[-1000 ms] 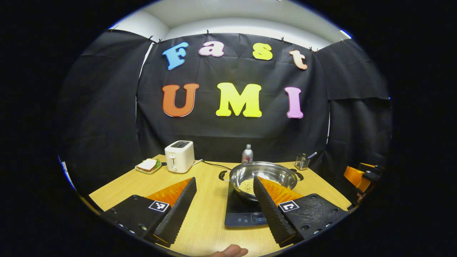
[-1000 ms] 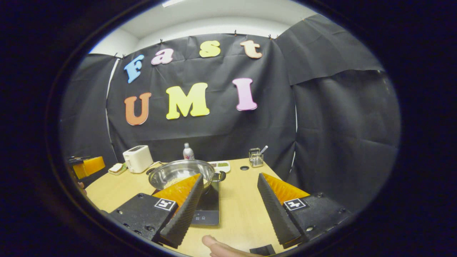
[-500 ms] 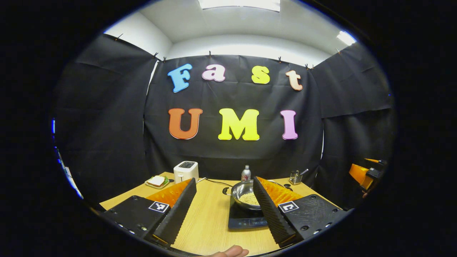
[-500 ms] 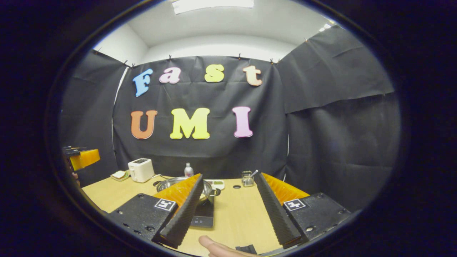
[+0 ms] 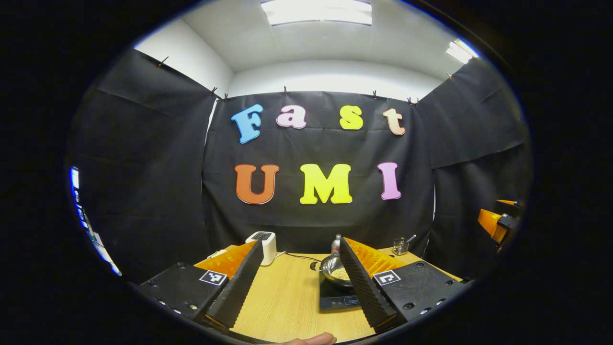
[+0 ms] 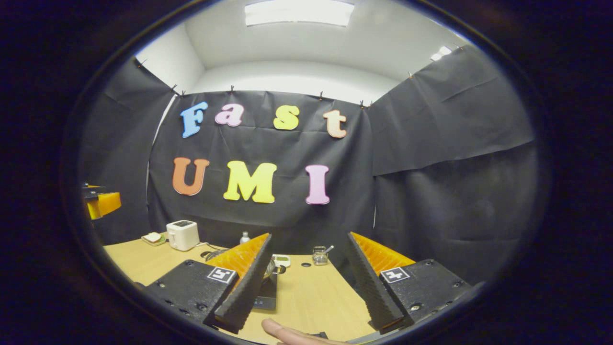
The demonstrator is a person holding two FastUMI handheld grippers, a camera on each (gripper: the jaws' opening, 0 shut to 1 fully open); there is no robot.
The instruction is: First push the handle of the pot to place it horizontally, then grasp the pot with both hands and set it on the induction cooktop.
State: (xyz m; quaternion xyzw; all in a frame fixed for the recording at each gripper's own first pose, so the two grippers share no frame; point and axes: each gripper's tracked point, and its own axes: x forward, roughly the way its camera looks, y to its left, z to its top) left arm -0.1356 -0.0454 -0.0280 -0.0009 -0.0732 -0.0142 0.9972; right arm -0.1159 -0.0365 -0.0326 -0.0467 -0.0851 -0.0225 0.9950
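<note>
Resting on the induction cooktop [image 5: 337,299] near the bench's far edge, the pot [image 5: 337,273] risked tipping if either empty, wide-spread gripper's fingers [image 5: 238,287] swung inward.

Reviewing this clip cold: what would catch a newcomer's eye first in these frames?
Most likely the steel pot, holding pale grains and sitting on the dark induction cooktop on the wooden table. Next, the left gripper and the right gripper in the foreground, jaws wide apart and holding nothing. A white toaster stands at the table's far left.
</note>
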